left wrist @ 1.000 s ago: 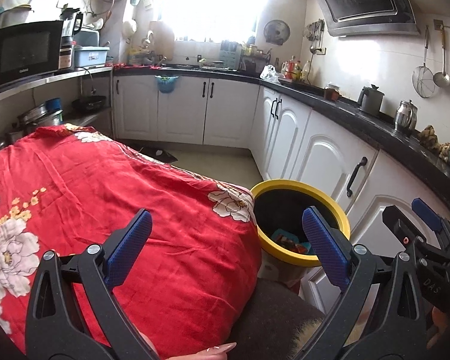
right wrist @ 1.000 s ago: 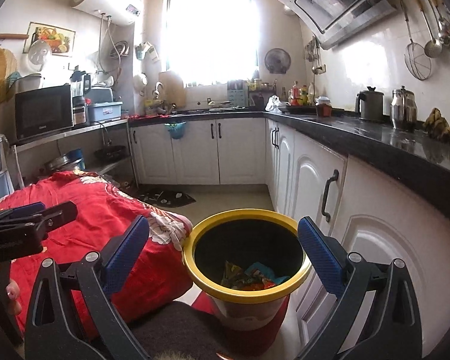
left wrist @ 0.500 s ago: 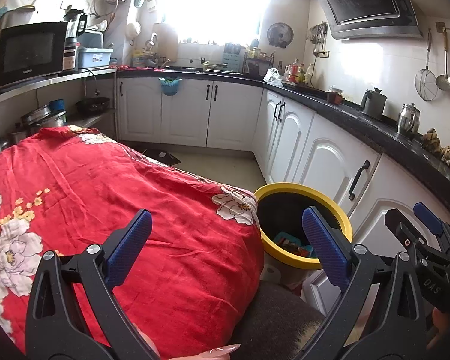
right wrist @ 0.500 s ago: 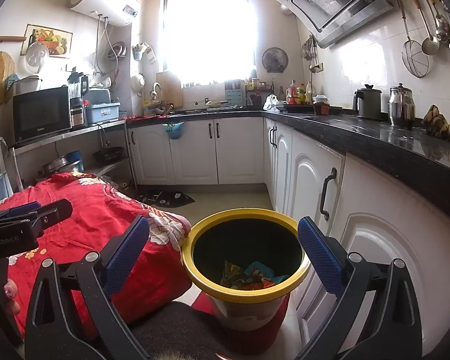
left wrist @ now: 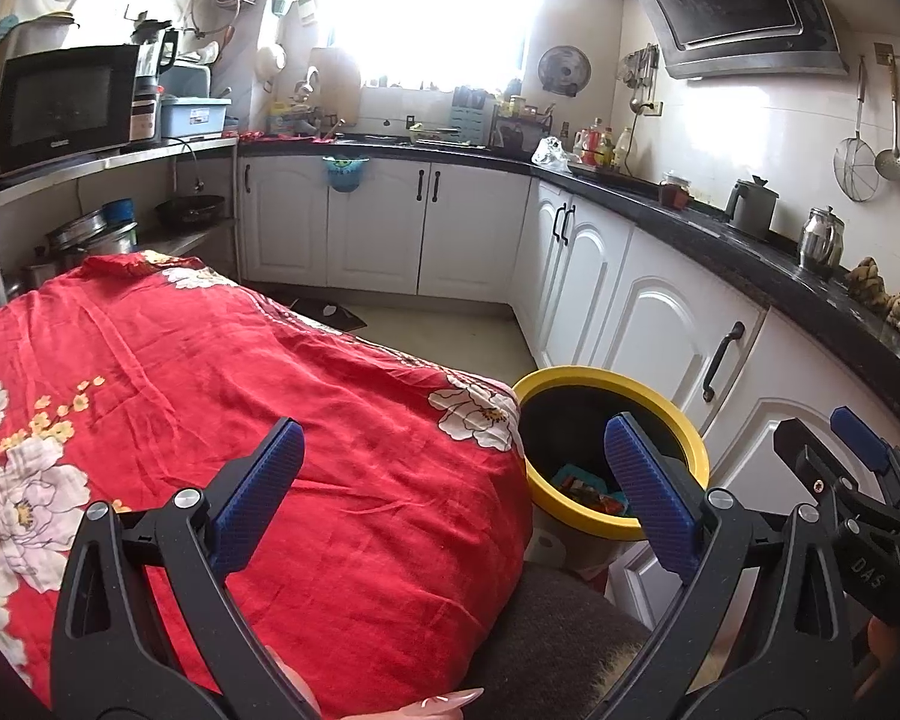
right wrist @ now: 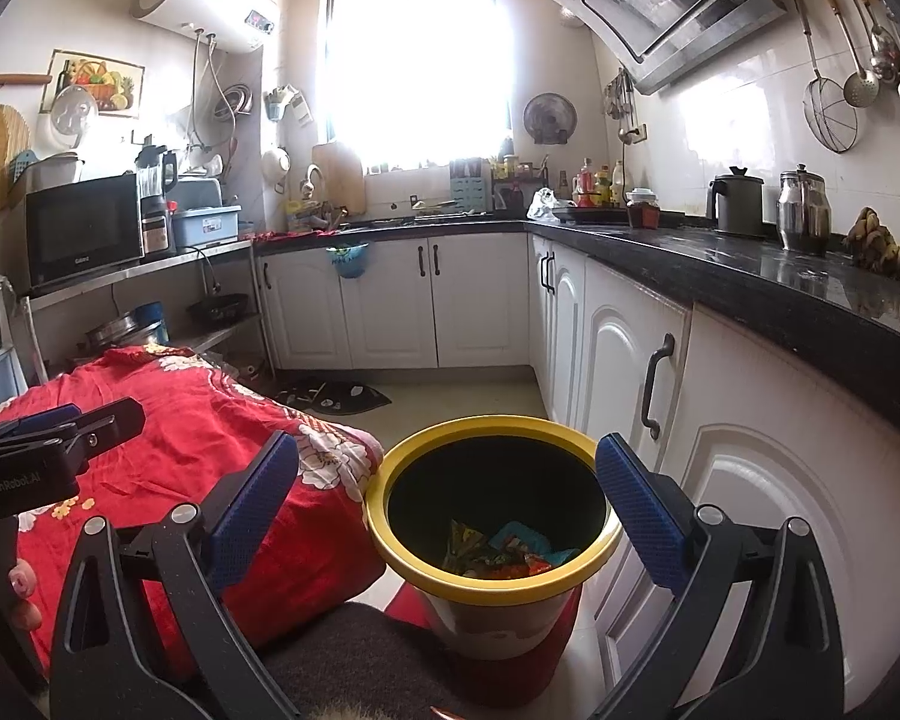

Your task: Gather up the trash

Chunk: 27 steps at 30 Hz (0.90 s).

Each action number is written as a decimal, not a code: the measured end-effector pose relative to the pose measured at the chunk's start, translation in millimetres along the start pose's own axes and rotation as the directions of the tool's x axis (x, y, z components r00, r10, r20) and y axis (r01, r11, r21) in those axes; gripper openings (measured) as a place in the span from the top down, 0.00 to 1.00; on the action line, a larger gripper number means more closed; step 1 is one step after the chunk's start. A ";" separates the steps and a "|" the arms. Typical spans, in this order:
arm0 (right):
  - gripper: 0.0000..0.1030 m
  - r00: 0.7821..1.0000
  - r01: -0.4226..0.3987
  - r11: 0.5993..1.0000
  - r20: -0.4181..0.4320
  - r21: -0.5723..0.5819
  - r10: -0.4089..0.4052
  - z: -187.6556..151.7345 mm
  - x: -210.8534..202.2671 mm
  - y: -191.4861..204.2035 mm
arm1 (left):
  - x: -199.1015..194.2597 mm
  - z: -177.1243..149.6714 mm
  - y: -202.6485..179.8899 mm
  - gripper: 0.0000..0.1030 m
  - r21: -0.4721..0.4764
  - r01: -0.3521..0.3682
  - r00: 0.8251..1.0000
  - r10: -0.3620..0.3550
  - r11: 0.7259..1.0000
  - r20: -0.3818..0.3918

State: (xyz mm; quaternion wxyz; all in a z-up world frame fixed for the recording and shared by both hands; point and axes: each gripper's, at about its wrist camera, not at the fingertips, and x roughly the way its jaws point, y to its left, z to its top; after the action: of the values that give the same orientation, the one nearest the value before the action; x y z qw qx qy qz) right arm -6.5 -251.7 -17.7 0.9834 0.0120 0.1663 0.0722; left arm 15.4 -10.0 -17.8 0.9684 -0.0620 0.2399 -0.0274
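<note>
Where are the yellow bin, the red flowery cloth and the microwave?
yellow bin (right wrist: pixel 600 564): right wrist view, on its front rim.
red flowery cloth (left wrist: pixel 222 372): left wrist view, on its top.
microwave (right wrist: pixel 81 231): right wrist view, on its door.

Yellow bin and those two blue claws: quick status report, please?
Left gripper open, empty. Right gripper open, empty, facing the yellow bin. Wrappers in the bin. Red cloth shows no trash; nothing blocking.

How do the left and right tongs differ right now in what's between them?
The left tongs frame mostly the red flowered cloth, with the yellow-rimmed bin only behind the right-hand finger. The right tongs frame the bin squarely, wrappers visible inside. The left tongs sit over the covered table; the right ones beside the white cabinets. Both are open and empty.
</note>
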 end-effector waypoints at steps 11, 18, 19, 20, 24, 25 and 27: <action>0.06 1.000 0.000 1.000 -0.002 0.002 0.000 -0.2 0.0 0.2 | -0.1 -0.4 -0.5 0.10 0.000 -0.002 1.000 0.002 1.000 0.001; 0.06 1.000 0.000 1.000 0.000 0.001 0.000 -0.1 -0.1 0.1 | 0.0 -0.5 -0.5 0.10 -0.001 -0.003 1.000 0.003 1.000 0.001; 0.06 1.000 0.000 1.000 -0.001 0.002 0.000 -0.1 0.0 0.1 | 0.1 -0.6 -0.5 0.10 0.000 -0.004 1.000 0.004 1.000 0.000; 0.06 1.000 0.000 1.000 -0.002 0.002 0.000 -0.1 -0.1 0.3 | -0.3 -0.7 -0.3 0.10 0.000 -0.004 1.000 0.004 1.000 0.000; 0.06 1.000 0.002 1.000 0.000 0.002 -0.002 0.0 -0.5 0.6 | -0.4 -0.7 -1.5 0.10 0.001 -0.005 1.000 0.005 1.000 0.001; 0.06 1.000 0.001 1.000 0.001 0.002 -0.001 0.0 -0.4 0.5 | -0.3 -0.8 -1.7 0.10 0.004 -0.007 1.000 0.007 1.000 0.001; 0.06 1.000 0.001 1.000 0.001 0.002 -0.001 -0.5 -0.2 1.1 | 0.4 -1.2 -1.9 0.10 0.003 -0.005 1.000 0.005 1.000 -0.001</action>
State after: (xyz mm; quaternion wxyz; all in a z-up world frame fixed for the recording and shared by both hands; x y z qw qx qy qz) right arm -7.0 -250.7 -18.1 0.9834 0.0132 0.1660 0.0714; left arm 15.1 -12.0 -18.7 0.9685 -0.0596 0.2406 -0.0253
